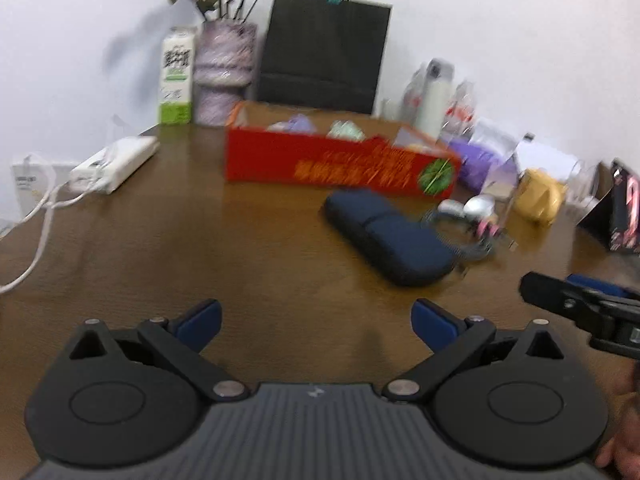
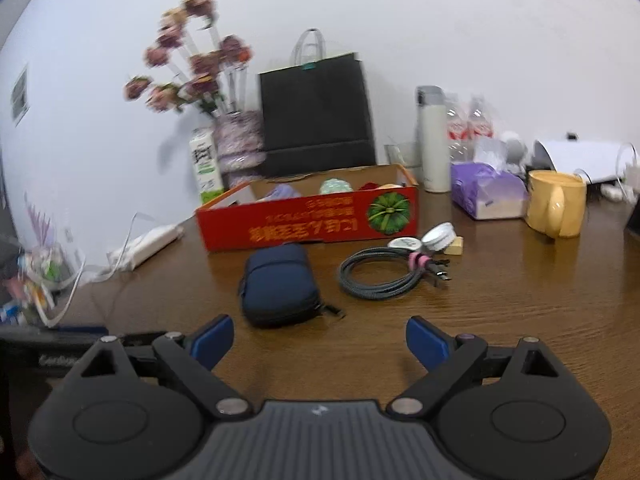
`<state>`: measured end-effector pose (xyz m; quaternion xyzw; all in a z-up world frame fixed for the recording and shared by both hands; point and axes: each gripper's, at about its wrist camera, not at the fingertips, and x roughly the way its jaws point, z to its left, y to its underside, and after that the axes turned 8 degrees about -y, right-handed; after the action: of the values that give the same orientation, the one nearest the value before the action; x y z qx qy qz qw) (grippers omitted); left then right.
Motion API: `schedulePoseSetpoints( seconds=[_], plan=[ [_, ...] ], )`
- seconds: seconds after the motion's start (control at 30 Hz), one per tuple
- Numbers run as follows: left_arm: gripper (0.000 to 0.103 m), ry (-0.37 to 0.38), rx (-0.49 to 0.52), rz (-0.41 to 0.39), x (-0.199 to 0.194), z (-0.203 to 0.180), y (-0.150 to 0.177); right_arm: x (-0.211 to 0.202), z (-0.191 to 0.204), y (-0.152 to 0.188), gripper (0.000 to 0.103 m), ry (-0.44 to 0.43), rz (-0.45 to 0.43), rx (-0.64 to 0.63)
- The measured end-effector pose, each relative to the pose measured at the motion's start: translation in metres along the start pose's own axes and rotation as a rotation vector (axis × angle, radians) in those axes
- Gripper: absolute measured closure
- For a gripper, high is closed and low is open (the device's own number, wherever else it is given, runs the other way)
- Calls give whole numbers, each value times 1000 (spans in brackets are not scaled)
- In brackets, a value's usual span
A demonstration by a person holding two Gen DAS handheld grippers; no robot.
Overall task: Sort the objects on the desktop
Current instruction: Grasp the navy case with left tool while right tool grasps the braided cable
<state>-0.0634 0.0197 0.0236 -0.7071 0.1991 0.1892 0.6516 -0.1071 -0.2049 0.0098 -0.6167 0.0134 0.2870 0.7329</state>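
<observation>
A navy zip pouch (image 2: pixel 280 286) lies on the brown desk just ahead of my right gripper (image 2: pixel 320 340), which is open and empty. The pouch also shows in the left wrist view (image 1: pixel 386 236), ahead and to the right of my left gripper (image 1: pixel 316 322), which is open and empty. A coiled grey cable (image 2: pixel 386 272) with pink ties lies right of the pouch, next to two small round tins (image 2: pixel 438 237). A red cardboard box (image 2: pixel 308 220) holding several small items stands behind them; it also shows in the left wrist view (image 1: pixel 340 168).
A yellow mug (image 2: pixel 556 204), purple tissue pack (image 2: pixel 486 194), white flask (image 2: pixel 432 140) and bottles stand at the back right. A black paper bag (image 2: pixel 316 114), flower vase (image 2: pixel 238 142) and milk carton (image 2: pixel 206 168) line the wall. A white power strip (image 1: pixel 114 164) with cords lies left.
</observation>
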Motion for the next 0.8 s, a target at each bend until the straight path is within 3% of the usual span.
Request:
schedulePoseSetpoints(
  seconds=[0.17,0.27,0.33,0.4,0.5,0.57,0.67,0.73,0.8],
  plan=[
    [0,55,29,-30,41,-29,-41,27,-31,-31,15,131,-43,3],
    [0,87,46,26,83,-52,-58,58,-48,-47,20,142,-1,-4],
    [0,58,79,71,111,-67,-64,81,-55,-55,30,169,48,-18],
    [0,36,111,98,130,-76,-66,105,-64,-60,35,190,109,-14],
    [0,43,154,120,141,-70,-63,131,-71,-60,40,186,188,-2],
    [0,77,125,145,142,-53,-67,141,-73,-57,42,182,200,2],
    [0,32,122,158,145,-38,-70,144,-70,-54,59,174,187,-25],
    [0,5,110,174,146,-35,-72,146,-68,-52,75,171,192,-35],
    [0,-1,126,174,149,-40,-73,147,-69,-52,77,150,200,-33]
  ],
)
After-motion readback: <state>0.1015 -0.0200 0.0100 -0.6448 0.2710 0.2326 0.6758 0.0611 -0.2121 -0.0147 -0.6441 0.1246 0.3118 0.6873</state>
